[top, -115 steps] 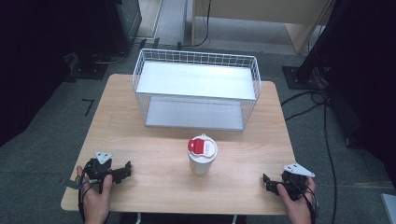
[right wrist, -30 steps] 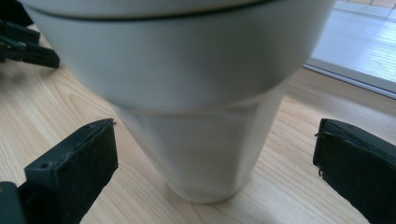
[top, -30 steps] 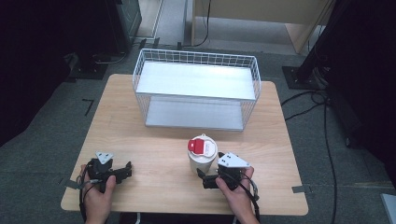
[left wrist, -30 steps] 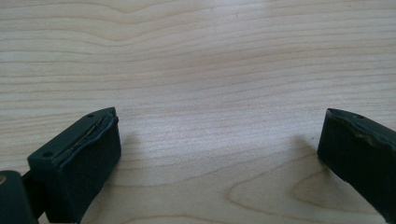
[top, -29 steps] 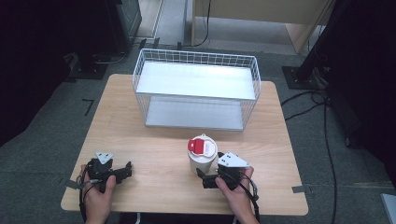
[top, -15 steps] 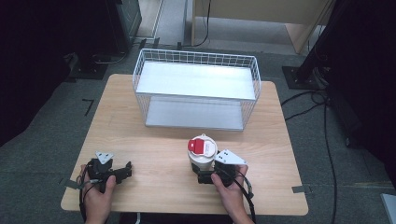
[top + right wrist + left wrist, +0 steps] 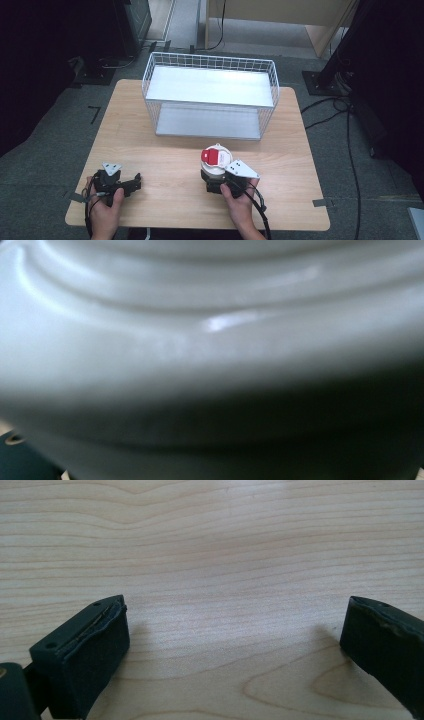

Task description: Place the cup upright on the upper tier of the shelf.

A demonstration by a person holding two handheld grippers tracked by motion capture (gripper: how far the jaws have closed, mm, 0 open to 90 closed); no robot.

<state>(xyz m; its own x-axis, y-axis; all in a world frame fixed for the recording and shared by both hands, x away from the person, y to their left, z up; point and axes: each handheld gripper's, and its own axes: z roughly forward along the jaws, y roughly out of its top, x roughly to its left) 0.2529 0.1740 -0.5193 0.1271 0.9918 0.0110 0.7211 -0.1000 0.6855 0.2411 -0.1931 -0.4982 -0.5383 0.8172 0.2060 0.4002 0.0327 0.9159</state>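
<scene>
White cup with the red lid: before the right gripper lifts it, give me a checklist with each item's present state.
1. Right gripper is at the white cup: ok, it meets the cup's near side.
2. Jaws closed on the cup: cannot tell; the right gripper view is blurred white wall.
3. Cup upright, red lid on: ok.
4. Left gripper out of the way: ok, open over bare table, apart from the cup.
5. Wire basket free to receive: ok, nothing shows inside.
6. Path from cup to basket: ok, bare wood between.
</scene>
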